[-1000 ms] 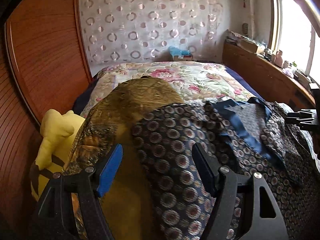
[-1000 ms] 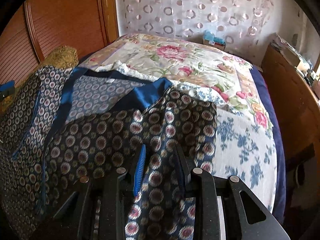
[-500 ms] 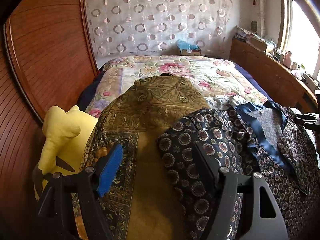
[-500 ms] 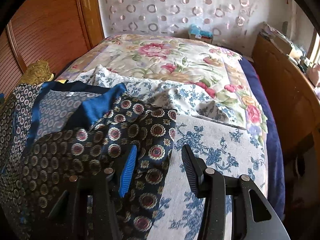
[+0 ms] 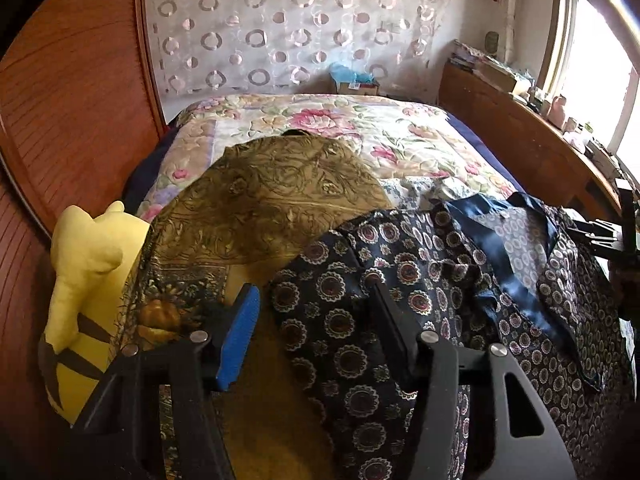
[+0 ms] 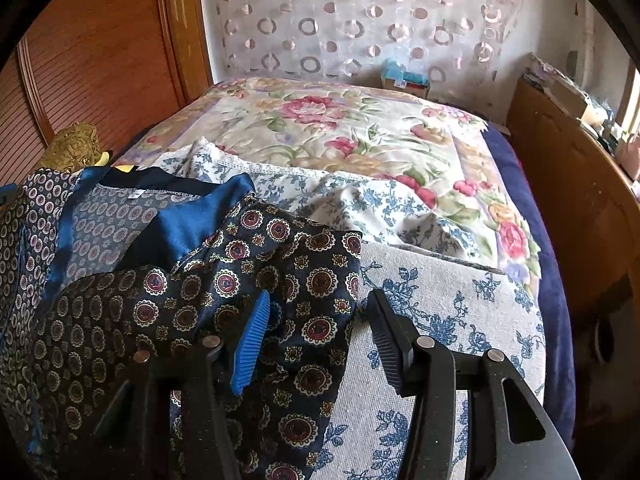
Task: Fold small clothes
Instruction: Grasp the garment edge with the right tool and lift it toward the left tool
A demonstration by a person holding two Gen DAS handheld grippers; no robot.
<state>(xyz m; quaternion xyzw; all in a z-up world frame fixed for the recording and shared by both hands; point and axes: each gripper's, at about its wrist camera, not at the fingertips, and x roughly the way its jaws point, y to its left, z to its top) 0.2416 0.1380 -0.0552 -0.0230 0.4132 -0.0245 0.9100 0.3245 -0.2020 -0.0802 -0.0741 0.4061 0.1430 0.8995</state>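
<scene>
A dark navy garment with round medallion print and a shiny blue lining (image 5: pixel 420 272) lies spread on the bed; it also shows in the right wrist view (image 6: pixel 168 280). My left gripper (image 5: pixel 312 320) is open over the garment's left edge, where it meets a gold patterned cloth (image 5: pixel 264 204). My right gripper (image 6: pixel 320 332) is open over the garment's right corner, which lies on a blue-and-white floral cloth (image 6: pixel 432 312). Neither gripper holds anything.
A yellow plush toy (image 5: pixel 84 264) sits at the left by the wooden wall panel (image 5: pixel 68 92). A floral quilt (image 6: pixel 340 128) covers the bed. A wooden sideboard (image 5: pixel 520 132) with small items runs along the right. A small box (image 6: pixel 404 78) sits at the far end.
My right gripper opened and let go of the garment, which now lies on the bed. My left gripper stayed open and shifted left, baring more of the gold cloth.
</scene>
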